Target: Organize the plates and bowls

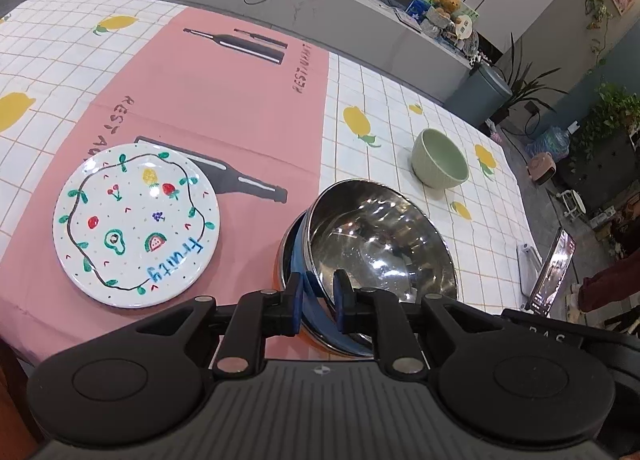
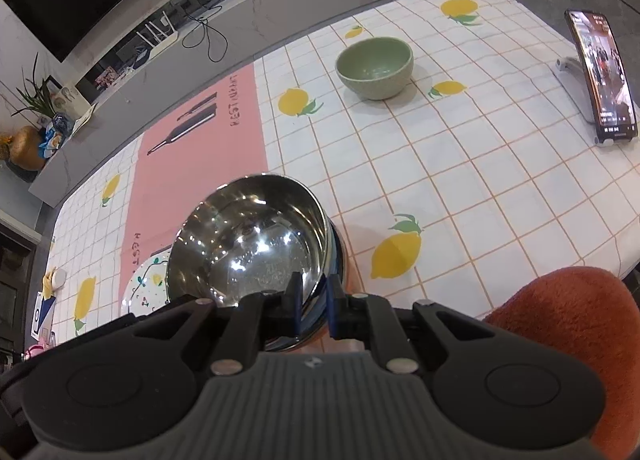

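Steel bowl [image 1: 380, 244] sat tilted in a blue-walled bowl [image 1: 298, 260] near the surface's [image 1: 400, 100] front edge. Both the left claw [image 1: 318, 302] and right claw [image 2: 314, 306] were nearly closed, pinching its rim from opposite sides. A green bowl [image 2: 374, 68] stood well apart.

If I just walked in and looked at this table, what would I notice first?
Probably the big shiny steel bowl near the table's front edge, tilted, with the left gripper and right gripper each pinching its rim. Left of it on the pink mat lies a white plate painted with fruits. Farther back, a small green bowl stands alone on the lemon tablecloth.
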Demonstrator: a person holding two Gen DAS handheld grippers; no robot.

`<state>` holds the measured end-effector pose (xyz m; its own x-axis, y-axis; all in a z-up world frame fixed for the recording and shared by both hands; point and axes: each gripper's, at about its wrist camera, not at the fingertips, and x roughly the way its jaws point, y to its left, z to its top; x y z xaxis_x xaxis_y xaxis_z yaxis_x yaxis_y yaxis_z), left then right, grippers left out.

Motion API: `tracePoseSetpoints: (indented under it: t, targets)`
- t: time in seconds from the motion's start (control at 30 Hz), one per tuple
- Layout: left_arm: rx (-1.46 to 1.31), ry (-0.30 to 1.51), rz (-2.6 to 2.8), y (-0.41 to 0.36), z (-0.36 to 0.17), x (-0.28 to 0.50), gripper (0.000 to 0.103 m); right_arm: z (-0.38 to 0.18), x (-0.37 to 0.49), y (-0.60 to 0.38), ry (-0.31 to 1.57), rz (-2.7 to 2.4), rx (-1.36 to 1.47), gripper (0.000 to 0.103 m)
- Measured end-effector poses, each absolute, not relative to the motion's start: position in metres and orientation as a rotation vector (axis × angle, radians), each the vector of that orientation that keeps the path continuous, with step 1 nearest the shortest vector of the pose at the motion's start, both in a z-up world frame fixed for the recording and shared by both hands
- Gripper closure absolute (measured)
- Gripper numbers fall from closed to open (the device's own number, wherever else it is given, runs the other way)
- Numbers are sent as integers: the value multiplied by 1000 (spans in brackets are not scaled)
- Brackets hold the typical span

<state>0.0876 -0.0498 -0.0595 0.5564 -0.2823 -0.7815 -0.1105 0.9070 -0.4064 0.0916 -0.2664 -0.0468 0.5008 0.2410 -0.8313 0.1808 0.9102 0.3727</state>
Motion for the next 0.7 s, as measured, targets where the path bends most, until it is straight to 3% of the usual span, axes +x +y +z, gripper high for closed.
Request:
tracePoseSetpoints:
  t: [0.23,0.43,0.6,0.7]
  targets:
    - [-390,992,-115,-54,-64,89,84,-51,94,-262,1063,39,430,93]
    - [-378,992,-137,-49,-61,89,82,-46,92,-263,1042,51,446,86]
    - [-398,910,-129,-38,-48,87,82,-40,91,-266,1014,18,436,86]
    - [-400,882,-149,-39,-47,89,89,-44,92,-269,1022,12,456,89]
